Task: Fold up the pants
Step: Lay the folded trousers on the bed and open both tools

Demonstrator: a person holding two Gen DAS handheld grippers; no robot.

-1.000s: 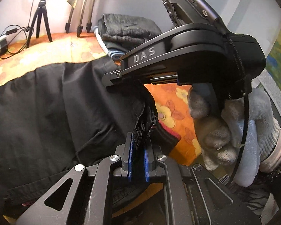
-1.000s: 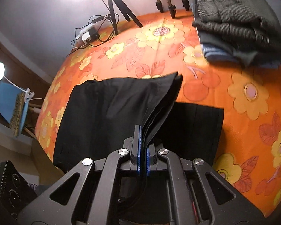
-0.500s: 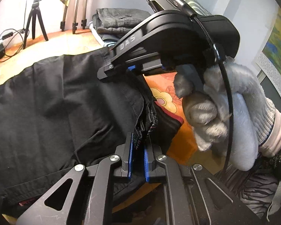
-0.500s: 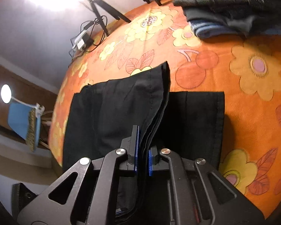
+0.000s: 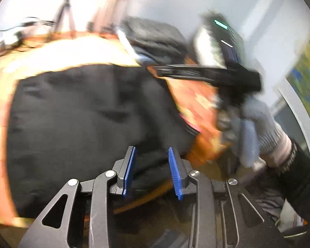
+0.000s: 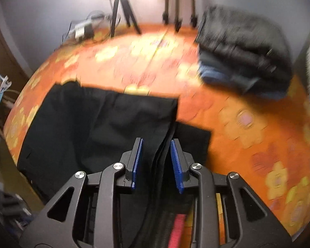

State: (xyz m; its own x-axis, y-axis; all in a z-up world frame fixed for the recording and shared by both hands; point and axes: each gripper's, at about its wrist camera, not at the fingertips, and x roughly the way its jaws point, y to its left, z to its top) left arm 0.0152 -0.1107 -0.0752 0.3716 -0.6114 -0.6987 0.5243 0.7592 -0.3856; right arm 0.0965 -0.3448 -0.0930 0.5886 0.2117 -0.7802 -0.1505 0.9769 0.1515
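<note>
The black pants (image 5: 82, 119) lie folded flat on the orange flowered table; they also show in the right wrist view (image 6: 105, 128). My left gripper (image 5: 152, 170) is open above the near edge of the pants, its blue pads apart and holding nothing. My right gripper (image 6: 157, 163) is open too, with the folded edge of the pants lying loose between its blue pads. The right gripper, held in a grey-gloved hand, also shows in the left wrist view (image 5: 216, 72), blurred by motion.
A stack of folded dark and blue clothes (image 6: 243, 51) sits at the far right of the table (image 6: 247, 124); it shows in the left wrist view (image 5: 155, 43) too. Tripod legs (image 6: 121, 10) and a cable box (image 6: 82, 29) stand at the back edge.
Both grippers have opened and let go of the pants. The lifted fold has dropped flat onto the table. Both views are blurred from fast motion.
</note>
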